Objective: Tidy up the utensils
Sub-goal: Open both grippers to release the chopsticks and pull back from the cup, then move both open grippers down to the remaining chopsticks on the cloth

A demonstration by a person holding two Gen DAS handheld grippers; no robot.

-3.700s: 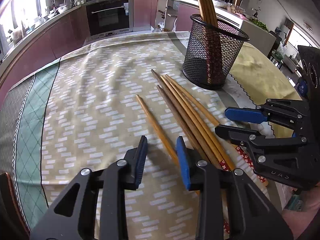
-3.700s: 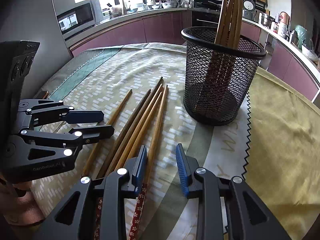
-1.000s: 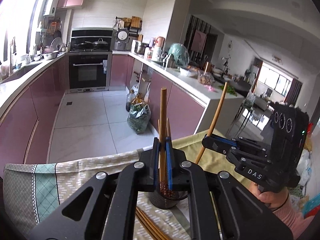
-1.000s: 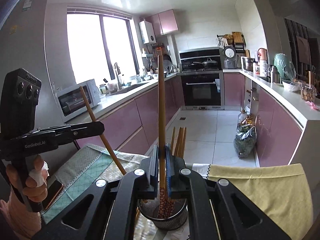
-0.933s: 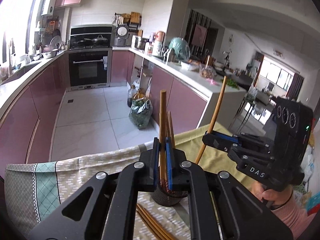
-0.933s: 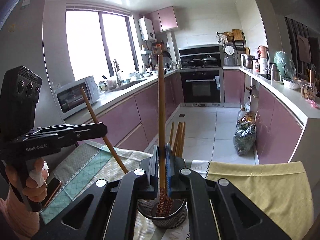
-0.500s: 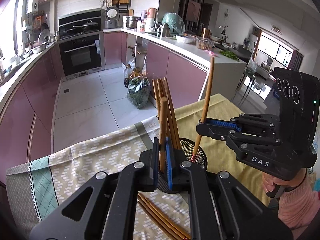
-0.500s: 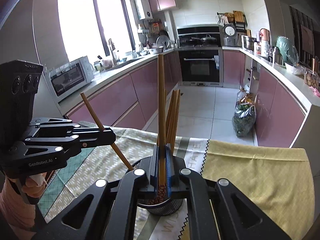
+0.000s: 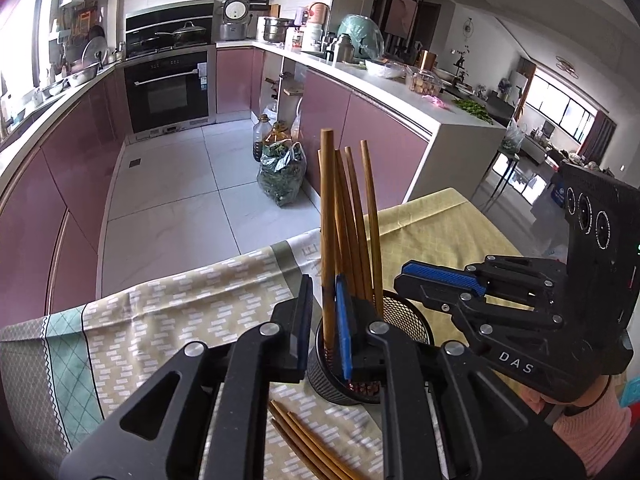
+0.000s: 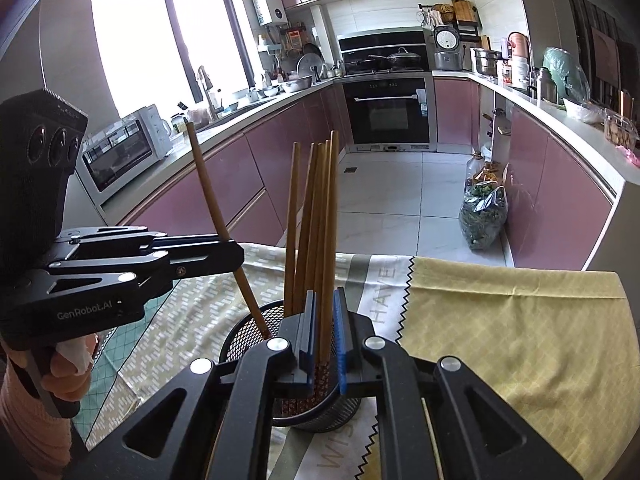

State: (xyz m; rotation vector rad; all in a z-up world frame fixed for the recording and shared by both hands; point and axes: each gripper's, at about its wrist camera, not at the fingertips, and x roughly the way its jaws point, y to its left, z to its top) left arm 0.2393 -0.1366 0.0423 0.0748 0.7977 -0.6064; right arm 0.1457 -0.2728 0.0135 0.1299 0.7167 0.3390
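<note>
Two hand-held grippers meet over a black mesh holder [image 9: 404, 320] that stands on a bench covered with a patterned tablecloth [image 9: 180, 312], in a kitchen with pink cabinets. The holder is already filled with several upright wooden chopsticks.

The left gripper [image 9: 320, 304] points down at the holder. Its jaws are opening: one chopstick [image 9: 327, 220] stands between them with its lower end inside the holder. It lies against the right blue pad and there is a clear gap at the left pad. From the other camera this chopstick leans away from the rest.

The right gripper [image 10: 324, 308] also points down at the holder, and its jaws are opening too. In its own view a chopstick [image 10: 331, 220] rises through the narrow gap between the pads, its patterned end down in the holder. From the left camera the right jaws look released, with nothing seen between their tips.

More loose chopsticks [image 9: 304, 448] lie flat on the cloth just in front of the holder.
</note>
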